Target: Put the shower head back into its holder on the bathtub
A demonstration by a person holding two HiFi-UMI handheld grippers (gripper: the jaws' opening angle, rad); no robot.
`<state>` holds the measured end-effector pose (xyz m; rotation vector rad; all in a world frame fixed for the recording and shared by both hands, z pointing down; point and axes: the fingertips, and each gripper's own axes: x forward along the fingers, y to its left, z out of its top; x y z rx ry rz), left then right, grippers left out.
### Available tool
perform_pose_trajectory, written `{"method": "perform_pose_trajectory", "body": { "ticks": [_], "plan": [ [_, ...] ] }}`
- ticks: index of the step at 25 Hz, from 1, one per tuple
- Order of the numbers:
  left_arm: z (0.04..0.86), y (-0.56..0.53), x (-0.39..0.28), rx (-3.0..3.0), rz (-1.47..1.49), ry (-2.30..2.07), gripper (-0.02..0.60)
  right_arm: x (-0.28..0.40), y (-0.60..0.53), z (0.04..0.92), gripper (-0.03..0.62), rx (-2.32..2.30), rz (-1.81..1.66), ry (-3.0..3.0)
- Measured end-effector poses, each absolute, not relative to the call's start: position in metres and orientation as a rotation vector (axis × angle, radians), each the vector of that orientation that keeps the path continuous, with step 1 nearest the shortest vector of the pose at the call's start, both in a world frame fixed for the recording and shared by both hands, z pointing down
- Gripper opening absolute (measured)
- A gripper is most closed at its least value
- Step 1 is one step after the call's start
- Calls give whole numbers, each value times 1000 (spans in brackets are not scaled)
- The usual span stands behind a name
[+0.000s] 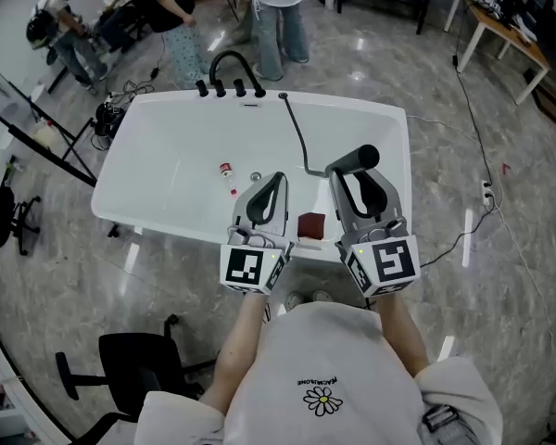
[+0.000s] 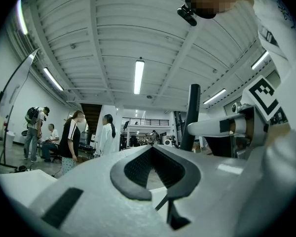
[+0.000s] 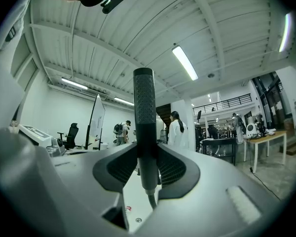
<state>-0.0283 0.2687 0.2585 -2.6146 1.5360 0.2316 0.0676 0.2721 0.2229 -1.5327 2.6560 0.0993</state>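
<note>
Shower head in the right gripper's grasp over the near end of the bathtub, not yet back in its holder.

The right gripper (image 1: 360, 193) is clamped on the dark shower head (image 1: 352, 162), which in the right gripper view stands upright between the pads. Its hose (image 1: 299, 137) trails back across the white bathtub (image 1: 167, 119) to the far rim, beside the faucet fittings (image 1: 230, 86). I cannot pick out the holder among them. The left gripper (image 1: 274, 185) is clenched on nothing, just beside the right. The shower head looks rigid, light and smooth, so it may slip or twist if pinched near an end. The present hold on the straight handle seems best. The hose is flexible and will likely tug sideways as the shower head travels.
</note>
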Motion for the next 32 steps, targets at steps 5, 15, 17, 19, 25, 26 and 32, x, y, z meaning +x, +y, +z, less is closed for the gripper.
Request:
{"method": "perform_pose_trajectory", "body": {
  "ticks": [5, 15, 17, 19, 25, 26, 32],
  "plan": [
    [268, 268, -31, -2642, 212, 1527, 0, 64, 273, 218, 129, -1524, 110, 2639],
    [306, 266, -46, -2707, 140, 1530, 0, 66, 264, 228, 129, -1595, 82, 2626],
    [311, 257, -53, -2705, 117, 1526, 0, 63, 257, 226, 129, -1605, 101, 2624],
    [315, 244, -58, -2706, 83, 1515, 0, 58, 249, 221, 129, -1603, 123, 2626],
    [347, 202, -28, -2796, 9, 1365, 68, 72, 212, 203, 129, -1572, 136, 2610],
    [353, 191, -17, -2812, -27, 1334, 100, 74, 202, 197, 129, -1550, 136, 2608],
    [426, 107, 53, -2943, -362, 1198, 149, 82, 149, 147, 129, -1384, 171, 2594]
  ]
}}
